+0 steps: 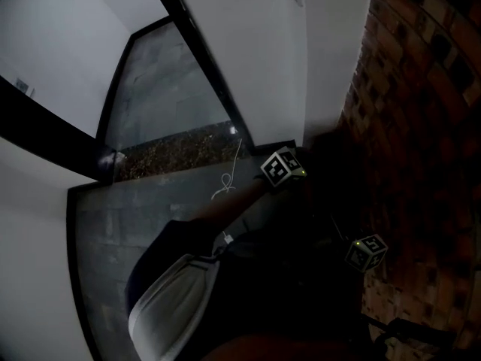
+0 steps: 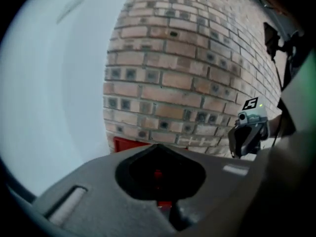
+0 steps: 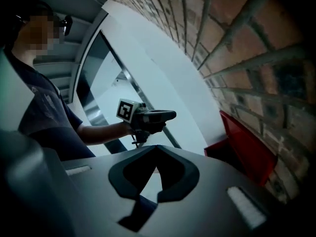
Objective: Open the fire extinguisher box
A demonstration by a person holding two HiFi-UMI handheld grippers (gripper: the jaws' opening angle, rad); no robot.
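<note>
Currently I am holding my left claw [image 2: 157,147] with its jaws pressed fully together, gripping nothing. A white wall [image 2: 44,93] is rising off to its left, and a brick wall [image 2: 187,73] is standing straight ahead of it. The red fire extinguisher box [image 2: 126,143] is sitting low against those bricks, beyond the tips and slightly to their left, apart from them. Further right, my right claw [image 3: 155,147] is pointing along the same brick wall, its jaw tips meeting too and carrying nothing. From that claw the box is lying ahead and to the right, apart from the tips, while my left claw is hovering ahead and slightly left.
</note>
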